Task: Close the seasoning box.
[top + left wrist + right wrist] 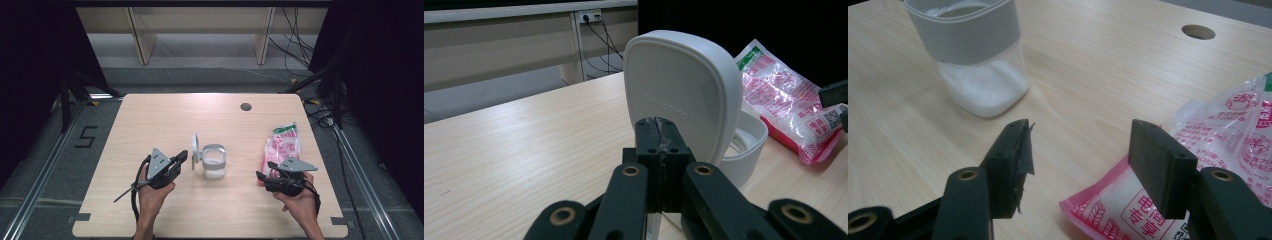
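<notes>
Open canister and pink bag on the counter (150, 115)

The canister (214, 162), mid-counter, holds white granules, lid (681, 95) raised; left gripper (659, 137) fingers closed, gripping nothing, near it. Right gripper (1078, 165) fingers spread above the pink bag (282, 145) printed with Chinese characters.

Lab recording bay, black curtains (30, 75), aluminium floor rails (40, 170), cables (295, 45)

Jar (214, 162): clear squarish container with a grey-white collar, standing upright near the middle of the tabletop (150, 120); white grains fill its lower part.
Lid (681, 95): white, rounded-square, hinged open and standing upright at the jar's left side.
Bag (283, 145): pink-and-clear plastic packet with red print and a green top edge, holding white grains, lying flat, well right of the jar.
</notes>
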### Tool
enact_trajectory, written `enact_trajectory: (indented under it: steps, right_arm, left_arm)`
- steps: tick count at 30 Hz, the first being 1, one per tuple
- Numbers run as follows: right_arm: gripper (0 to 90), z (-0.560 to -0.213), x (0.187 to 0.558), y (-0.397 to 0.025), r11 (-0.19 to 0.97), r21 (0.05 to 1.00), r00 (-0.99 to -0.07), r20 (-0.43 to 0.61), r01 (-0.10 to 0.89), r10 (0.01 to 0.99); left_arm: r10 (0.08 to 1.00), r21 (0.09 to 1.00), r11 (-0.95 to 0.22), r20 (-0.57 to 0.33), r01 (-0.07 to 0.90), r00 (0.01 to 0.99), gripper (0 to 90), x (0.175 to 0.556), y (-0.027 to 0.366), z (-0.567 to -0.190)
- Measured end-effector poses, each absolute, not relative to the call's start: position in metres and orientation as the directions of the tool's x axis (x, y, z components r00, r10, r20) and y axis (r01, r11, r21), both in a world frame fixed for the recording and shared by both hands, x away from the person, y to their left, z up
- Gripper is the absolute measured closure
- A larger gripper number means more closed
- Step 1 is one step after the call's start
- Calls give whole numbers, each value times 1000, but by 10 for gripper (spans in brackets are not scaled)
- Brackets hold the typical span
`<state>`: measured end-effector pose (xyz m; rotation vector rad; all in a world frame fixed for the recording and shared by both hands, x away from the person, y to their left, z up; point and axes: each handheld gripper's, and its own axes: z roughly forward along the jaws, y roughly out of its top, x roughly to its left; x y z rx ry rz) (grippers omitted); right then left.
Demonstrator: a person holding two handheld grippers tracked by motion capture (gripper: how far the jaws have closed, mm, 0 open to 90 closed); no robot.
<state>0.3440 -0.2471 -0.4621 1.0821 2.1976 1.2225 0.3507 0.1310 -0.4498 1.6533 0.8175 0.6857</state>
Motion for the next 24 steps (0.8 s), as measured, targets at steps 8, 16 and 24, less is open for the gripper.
enact_trajectory:
  steps: [8, 16, 24]
  right_arm:
    - [428, -462, 343, -246, 314, 843, -618, 28, 436, 785]
    - [372, -462, 344, -244, 313, 841, -616, 30, 441, 787]
    - [315, -462, 344, -242, 303, 848, -617, 35, 434, 786]
  left_arm:
    - [798, 976, -148, 24, 158, 602, 892, 352, 127, -448]
    - [792, 978, -153, 33, 145, 610, 892, 353, 124, -446]
    - [786, 977, -158, 37, 142, 618, 892, 353, 118, -444]
